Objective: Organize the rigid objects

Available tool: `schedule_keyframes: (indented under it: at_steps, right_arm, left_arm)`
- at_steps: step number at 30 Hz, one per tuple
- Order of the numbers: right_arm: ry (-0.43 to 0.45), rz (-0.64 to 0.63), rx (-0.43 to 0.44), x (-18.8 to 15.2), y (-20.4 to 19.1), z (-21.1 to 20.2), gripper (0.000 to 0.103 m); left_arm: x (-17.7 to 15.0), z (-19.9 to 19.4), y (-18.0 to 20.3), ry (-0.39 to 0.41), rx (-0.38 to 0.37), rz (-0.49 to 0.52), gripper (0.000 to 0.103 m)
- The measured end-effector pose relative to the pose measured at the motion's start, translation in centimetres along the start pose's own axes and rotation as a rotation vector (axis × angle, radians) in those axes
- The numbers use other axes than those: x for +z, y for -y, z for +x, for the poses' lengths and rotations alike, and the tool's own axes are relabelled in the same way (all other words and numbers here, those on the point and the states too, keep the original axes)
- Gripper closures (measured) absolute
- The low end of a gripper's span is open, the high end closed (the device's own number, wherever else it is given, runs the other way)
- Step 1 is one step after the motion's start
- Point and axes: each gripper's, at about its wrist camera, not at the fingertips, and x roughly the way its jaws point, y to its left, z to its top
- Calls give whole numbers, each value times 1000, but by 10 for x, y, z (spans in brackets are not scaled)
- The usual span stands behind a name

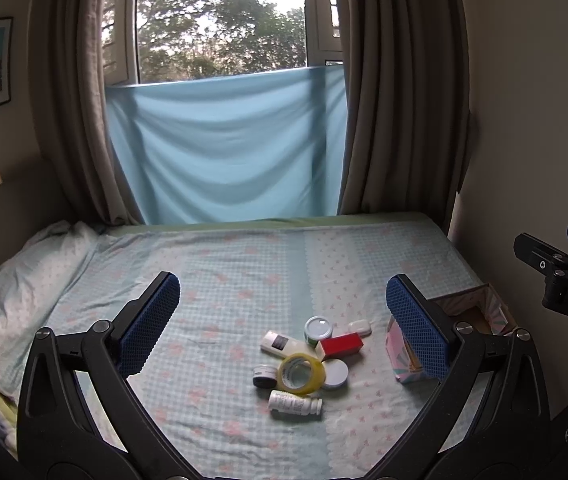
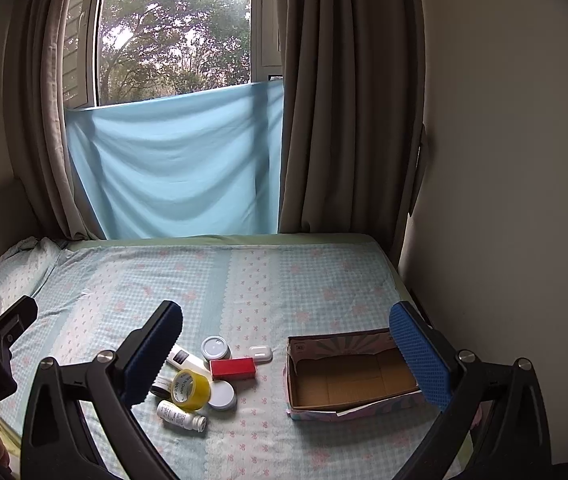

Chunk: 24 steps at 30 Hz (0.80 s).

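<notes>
A small pile lies on the bed: a yellow tape roll [image 1: 302, 373] [image 2: 191, 389], a red box [image 1: 342, 345] [image 2: 232, 369], a white pill bottle on its side [image 1: 294, 401] [image 2: 181, 416], a white remote [image 1: 282, 345] [image 2: 182, 357], a jar with a clear lid [image 1: 318, 329] [image 2: 215, 348], a flat white lid [image 1: 336, 373] [image 2: 222, 395], a small dark-banded jar [image 1: 265, 376] and a white case [image 1: 359, 327] [image 2: 261, 353]. An empty open cardboard box [image 2: 350, 376] [image 1: 480, 312] stands to the right. My left gripper [image 1: 282, 332] and right gripper [image 2: 284, 354] are open, empty, held above the bed.
The bed [image 2: 304, 280] has a pale blue checked sheet. A pillow [image 1: 24, 284] lies at the left. Curtains [image 2: 344, 120] and a blue cloth [image 1: 224, 152] hang at the far side. A wall [image 2: 504, 160] runs along the right edge.
</notes>
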Motion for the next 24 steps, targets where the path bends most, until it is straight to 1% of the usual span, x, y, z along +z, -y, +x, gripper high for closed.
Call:
schedule_keyframes:
  at_steps: [12, 24]
  right_arm:
    - [-1, -2, 4, 2, 0, 2, 0]
    - [-4, -13, 32, 4, 1, 7, 0]
  left_arm:
    - [-1, 0, 0, -3, -1, -5, 1]
    - [0, -3, 1, -12, 17, -25, 1]
